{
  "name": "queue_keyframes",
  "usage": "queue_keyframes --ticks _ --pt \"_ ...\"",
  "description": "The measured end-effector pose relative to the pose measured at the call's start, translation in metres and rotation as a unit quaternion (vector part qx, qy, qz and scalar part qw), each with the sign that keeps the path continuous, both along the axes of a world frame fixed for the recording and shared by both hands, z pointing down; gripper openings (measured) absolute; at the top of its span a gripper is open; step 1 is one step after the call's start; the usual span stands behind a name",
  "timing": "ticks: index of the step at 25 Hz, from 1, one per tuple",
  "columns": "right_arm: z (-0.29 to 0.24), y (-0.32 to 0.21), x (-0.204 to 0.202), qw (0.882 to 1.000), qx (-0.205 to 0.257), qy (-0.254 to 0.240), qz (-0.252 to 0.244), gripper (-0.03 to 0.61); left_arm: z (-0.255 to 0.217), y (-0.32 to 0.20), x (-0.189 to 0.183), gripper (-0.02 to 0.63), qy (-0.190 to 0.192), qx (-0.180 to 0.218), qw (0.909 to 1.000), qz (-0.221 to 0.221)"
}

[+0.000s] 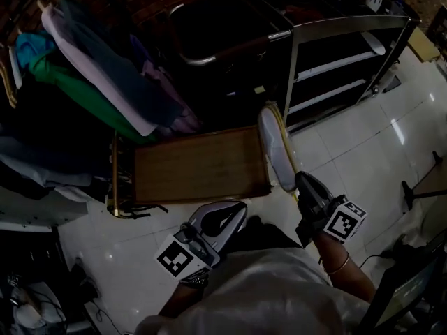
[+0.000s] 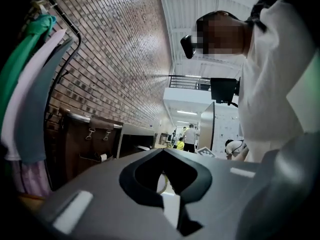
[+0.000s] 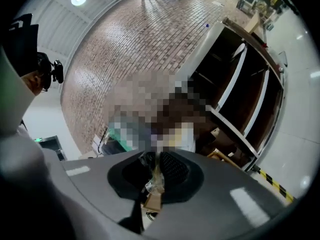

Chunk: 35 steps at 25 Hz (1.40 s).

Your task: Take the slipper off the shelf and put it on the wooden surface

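Pinching slipper point(image 1: 274, 152): right gripper point(image 1: 300, 184); whole slipper only head view.

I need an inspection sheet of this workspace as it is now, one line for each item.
Surface: wooden surface, low, beside the hanging clothes.
Job's things: slipper off the shelf, held at the surface's right side.
Clutter: nothing seen.
Grippers: right hand-held gripper shut on slipper; left hand-held gripper shut, empty.
Cables: thin cable on floor, lower right.
Surroundings: shelf unit, brick wall, tiled floor.
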State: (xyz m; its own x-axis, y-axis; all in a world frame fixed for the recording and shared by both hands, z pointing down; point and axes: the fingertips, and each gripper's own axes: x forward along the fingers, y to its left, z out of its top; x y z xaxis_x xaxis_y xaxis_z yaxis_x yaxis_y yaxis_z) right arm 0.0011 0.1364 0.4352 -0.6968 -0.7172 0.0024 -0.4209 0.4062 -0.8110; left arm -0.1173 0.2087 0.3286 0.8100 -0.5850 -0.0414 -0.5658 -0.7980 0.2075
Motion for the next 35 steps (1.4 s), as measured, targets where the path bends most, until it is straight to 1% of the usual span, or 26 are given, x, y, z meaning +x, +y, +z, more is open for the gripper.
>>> queue_keyframes --ticks 2,4,7,10,13,15,17,21,25,27,28,30,33,35 --pt "0.001 0.012 -0.009 1.0 -0.002 -0.014 -0.025 0.032 0.007 0.014 0.008 -0.008 -0.01 -0.016 0.9998 -0.005" --pt "0.007 0.023 -0.018 0.999 -0.006 -0.023 -0.045 0.032 0.014 0.025 0.011 -0.008 -0.019 -0.023 0.9995 -0.014" --pt "0.023 0.038 -0.032 0.997 -0.019 -0.015 -0.067 0.032 0.022 0.039 0.004 -0.008 -0.017 -0.025 0.9992 -0.026" --pt "0.034 0.046 -0.051 0.996 -0.03 0.002 -0.081 0.032 0.027 0.046 -0.016 -0.008 -0.021 -0.029 0.9987 -0.036" --pt "0.04 0.045 -0.078 0.996 -0.029 0.014 -0.086 0.034 0.028 0.043 -0.044 -0.008 -0.014 -0.022 0.9988 -0.041" --pt "0.048 0.042 -0.101 0.996 -0.031 0.015 -0.083 0.034 0.028 0.042 -0.064 -0.008 -0.015 -0.018 0.9992 -0.033" --pt "0.058 0.037 -0.127 0.996 -0.037 0.012 -0.078 0.034 0.029 0.044 -0.087 -0.008 -0.023 -0.015 0.9995 -0.018" --pt "0.075 0.023 -0.188 0.997 -0.055 -0.008 -0.056 0.034 0.029 0.041 -0.146 -0.008 -0.048 -0.015 0.9987 0.0" --pt "0.113 0.004 -0.244 0.997 -0.078 -0.002 -0.019 0.031 0.027 0.03 -0.208 -0.008 -0.055 -0.002 0.9985 0.0" --pt "0.131 0.0 -0.259 0.996 -0.094 0.003 0.007 0.031 0.028 0.031 -0.231 -0.008 -0.065 0.0 0.9979 0.008" --pt "0.139 -0.002 -0.261 0.994 -0.105 0.008 0.024 0.029 0.029 0.032 -0.24 -0.008 -0.069 -0.002 0.9976 0.011" --pt "0.156 -0.003 -0.254 0.988 -0.134 0.034 0.064 0.028 0.03 0.033 -0.256 -0.008 -0.073 -0.006 0.9971 0.018" --pt "0.182 0.0 -0.238 0.974 -0.179 0.079 0.116 0.028 0.036 0.027 -0.274 -0.008 -0.069 -0.016 0.9971 0.027" --pt "0.203 0.007 -0.232 0.962 -0.203 0.123 0.132 0.02 0.041 0.024 -0.28 -0.008 -0.062 -0.017 0.9972 0.038"
